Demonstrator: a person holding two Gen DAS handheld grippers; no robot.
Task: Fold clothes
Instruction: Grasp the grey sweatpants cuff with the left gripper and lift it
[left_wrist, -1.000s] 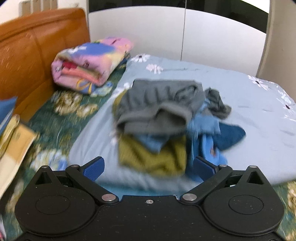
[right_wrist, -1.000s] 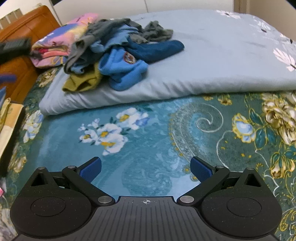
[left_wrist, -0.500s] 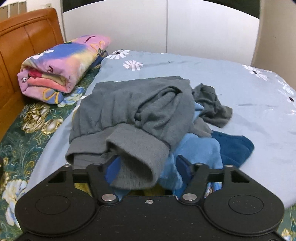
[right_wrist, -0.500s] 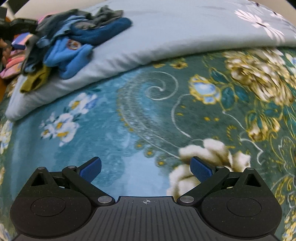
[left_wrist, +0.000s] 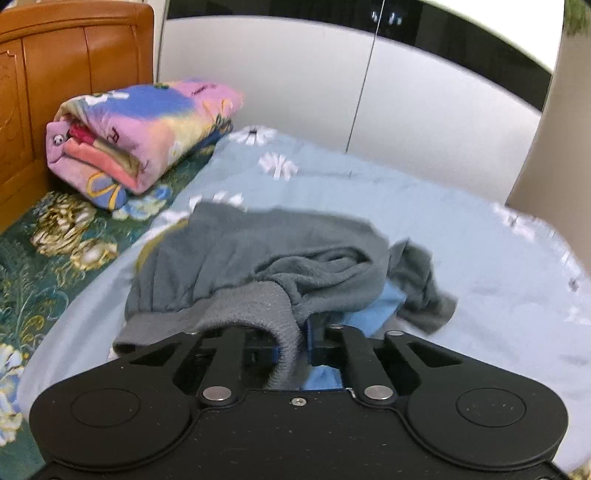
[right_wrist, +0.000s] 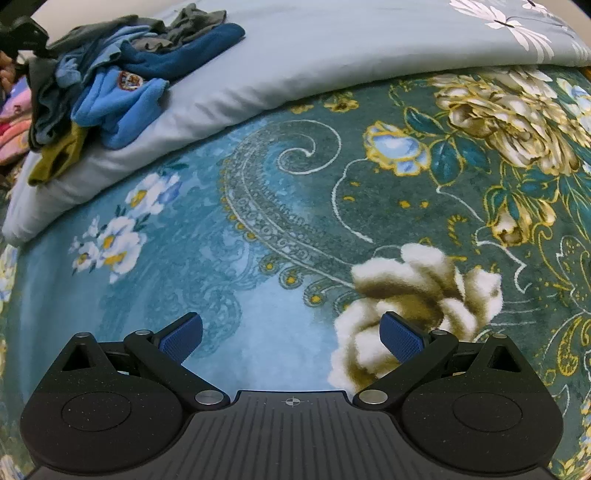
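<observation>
A pile of clothes lies on the pale blue duvet (left_wrist: 461, 251). On top is a grey sweatshirt (left_wrist: 273, 254), with a light blue garment (left_wrist: 376, 314) under it. My left gripper (left_wrist: 291, 343) is shut on the grey ribbed cuff (left_wrist: 251, 306), which drapes over its fingers and hides the pads. In the right wrist view the same pile (right_wrist: 118, 92) sits at the far upper left, showing blue, navy and olive pieces. My right gripper (right_wrist: 291, 336) hovers open over the floral blanket (right_wrist: 295, 221), far from the pile, with nothing between its blue pads.
A folded pink and blue quilt (left_wrist: 140, 133) rests by the wooden headboard (left_wrist: 66, 74). White wardrobe doors (left_wrist: 295, 92) stand behind the bed. The duvet's folded edge (right_wrist: 258, 99) crosses the green floral blanket.
My left gripper moved forward to the pile and went from wide open to shut on the grey cuff. The right gripper dipped toward the blanket and turned, staying open.
</observation>
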